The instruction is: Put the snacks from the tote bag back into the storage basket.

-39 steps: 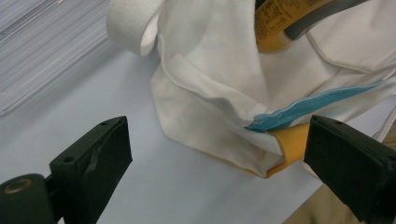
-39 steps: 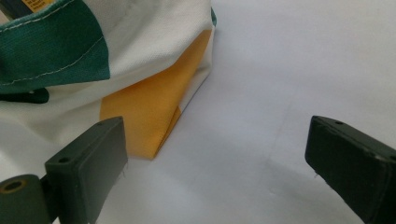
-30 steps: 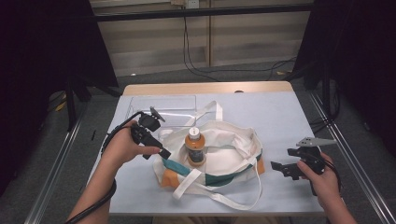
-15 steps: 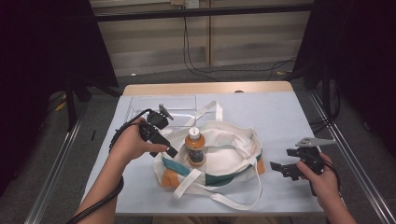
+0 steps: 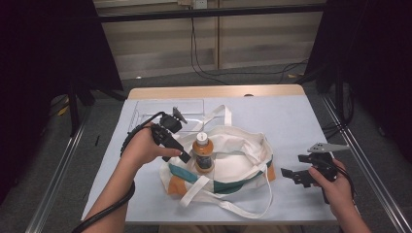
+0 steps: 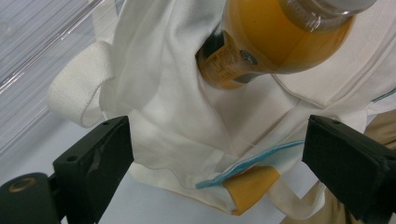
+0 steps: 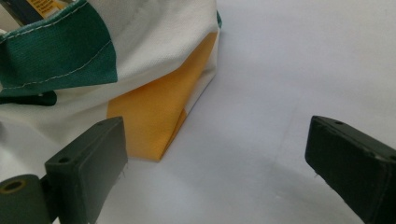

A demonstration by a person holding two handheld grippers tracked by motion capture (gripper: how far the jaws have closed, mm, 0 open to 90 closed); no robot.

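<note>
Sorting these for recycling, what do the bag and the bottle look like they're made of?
Tote bag: likely woven cotton canvas, matte, with visible weave and stitched seams. Drink bottle: apparently clear glossy plastic, orange liquid showing through, with a printed label.

The left gripper (image 5: 183, 156) is a black tool with blocky, flat-faced jaws, a small grey plate on top and a thick black cable that loops from it along the bare forearm. The right gripper (image 5: 287, 173) is black too, topped by a grey three-cornered plate, with a black cable by the wrist. In both gripper views each jaw is a matt black rectangular block with small screw holes, and a brass-coloured ring sits at the lower left corner.
</note>
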